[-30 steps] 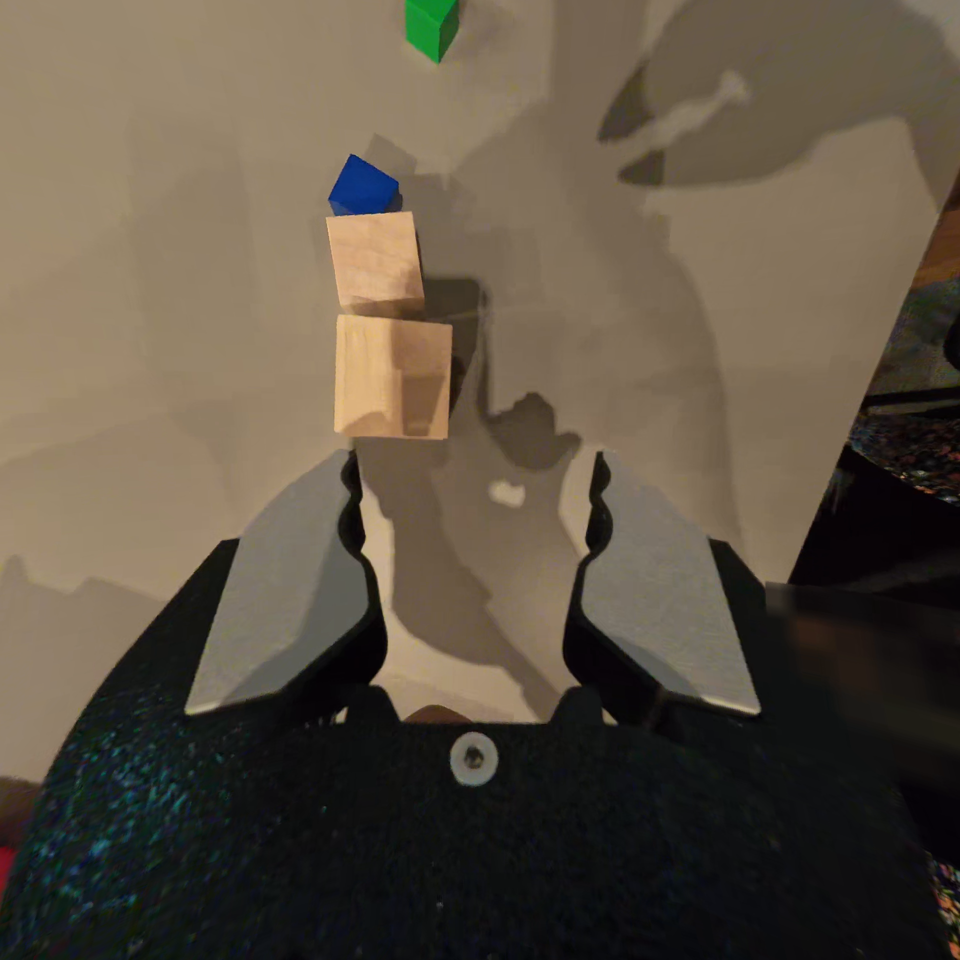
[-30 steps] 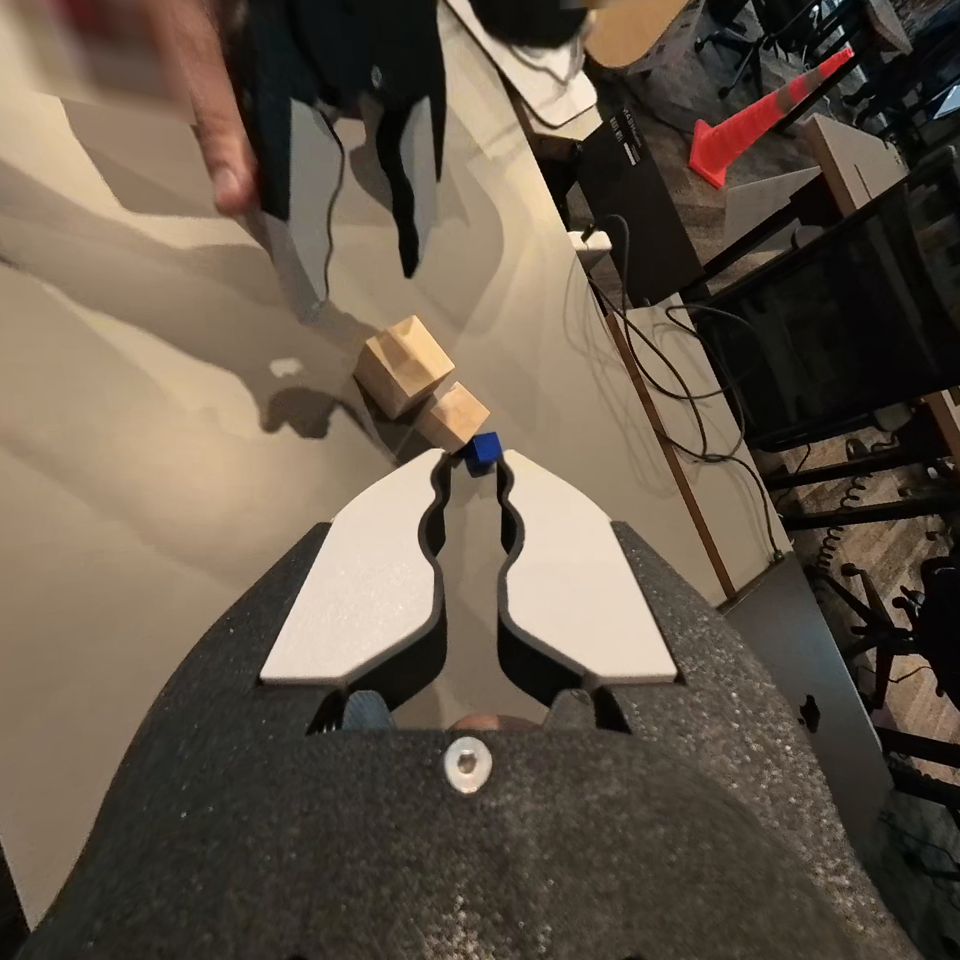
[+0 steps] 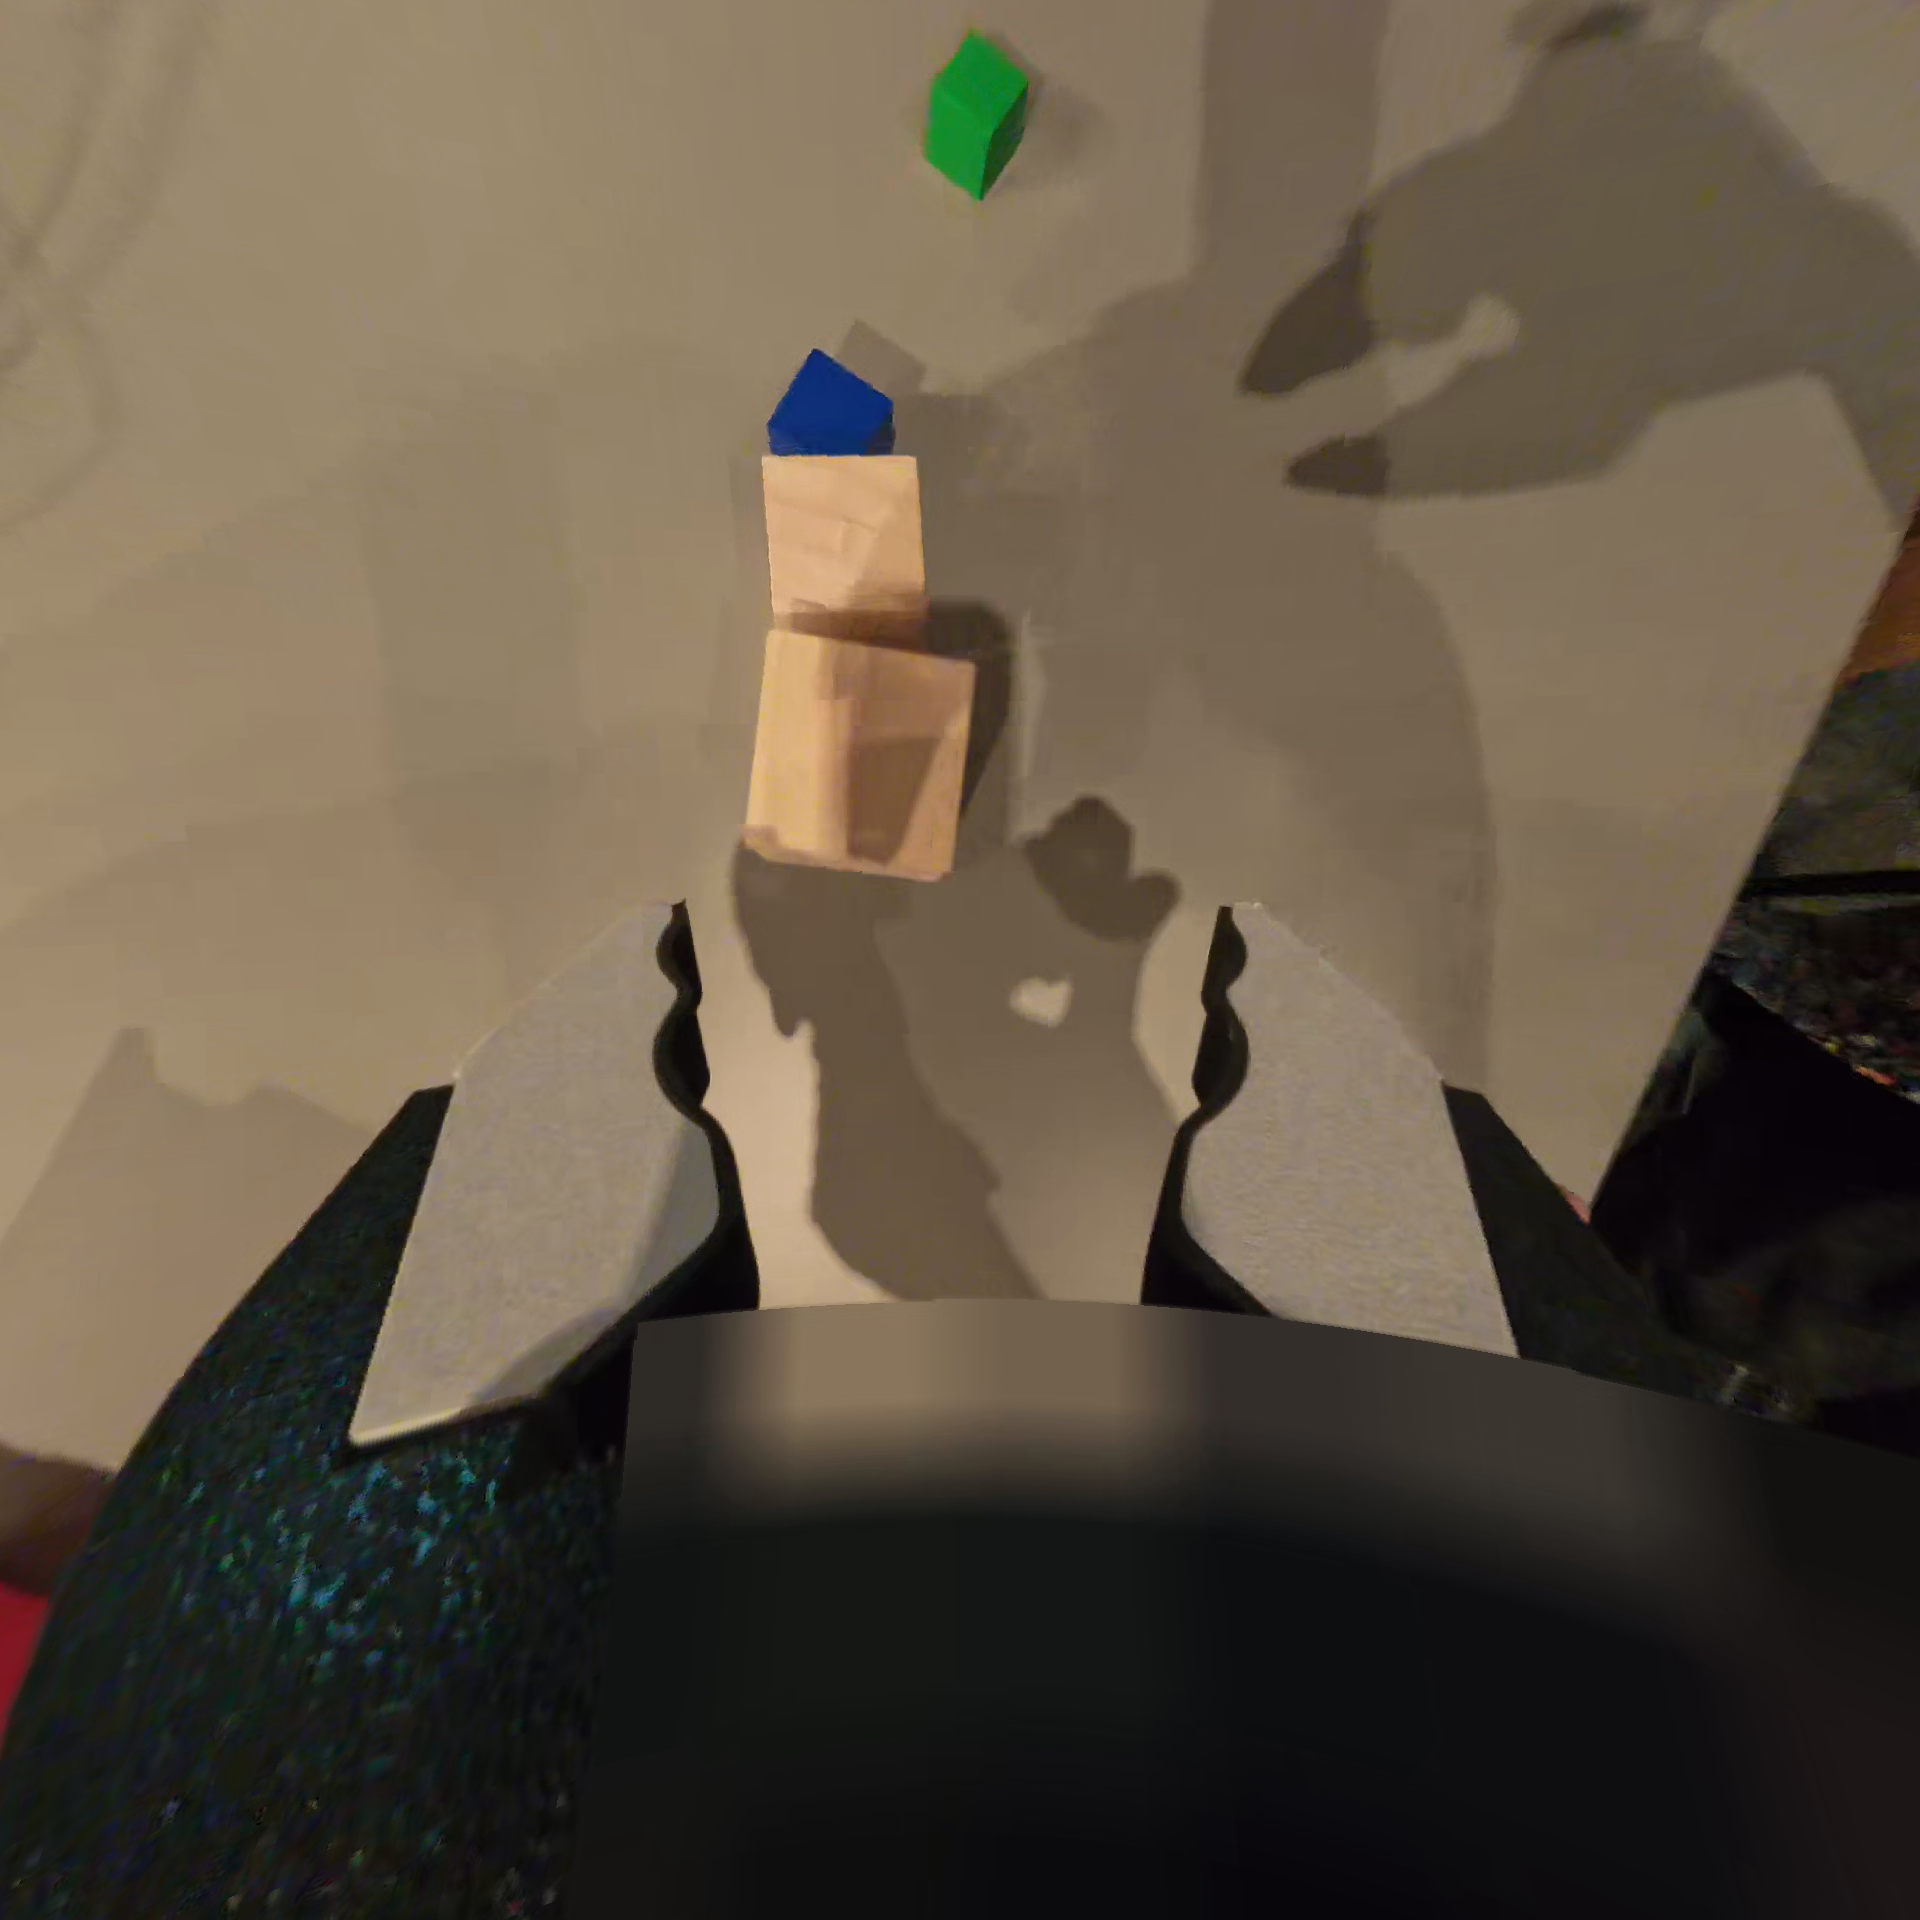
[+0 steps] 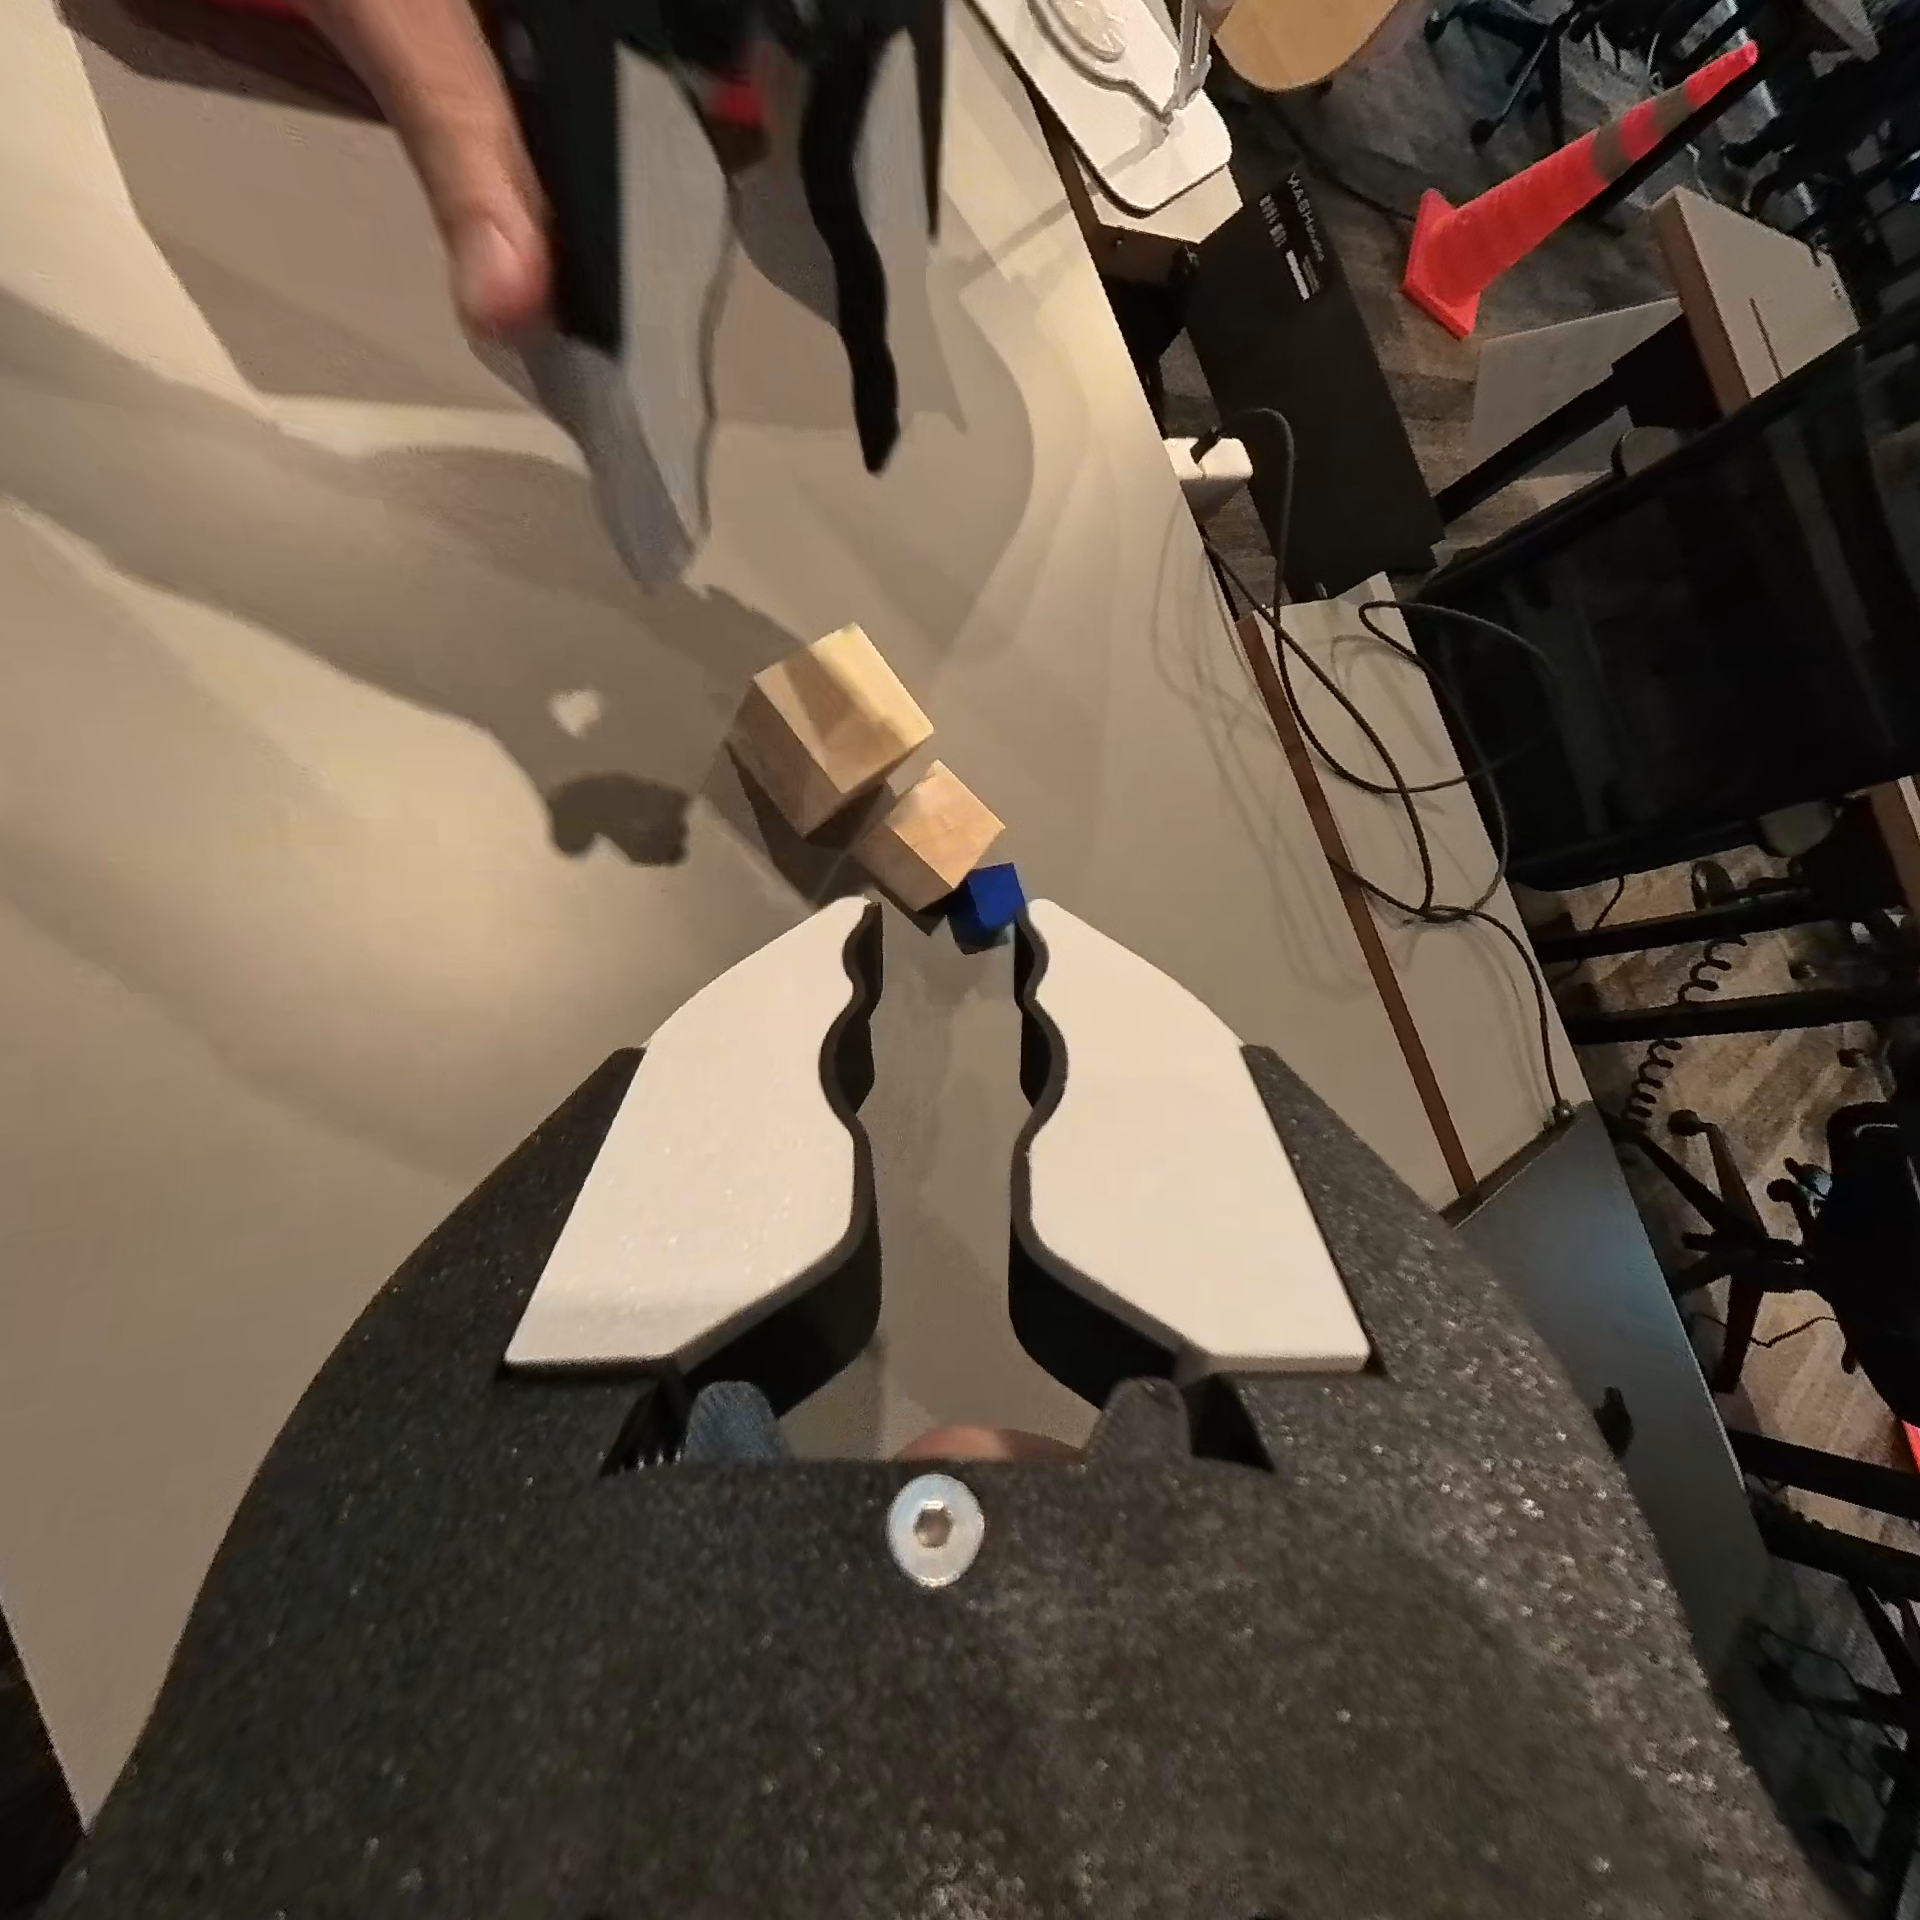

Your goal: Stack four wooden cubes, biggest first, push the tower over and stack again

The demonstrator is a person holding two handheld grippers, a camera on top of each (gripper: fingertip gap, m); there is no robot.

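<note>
Three cubes lie touching in a row on the beige table: a large wooden cube, a smaller wooden cube and a small blue cube. My left gripper is open and empty, its tips just short of the large wooden cube. My right gripper is narrowly open at the other end of the row, with the blue cube at its tips, close to the right fingertip and not clamped. The right wrist view also shows the wooden cubes and the left gripper above them.
A green cube lies alone beyond the row. The table edge runs along the right. Past it are cables, a black box, an orange cone and chair bases. A hand holds the left gripper.
The left gripper has drawn back a little and opened slightly wider. The cubes sit further right in its view. The right gripper and the cubes have barely moved.
</note>
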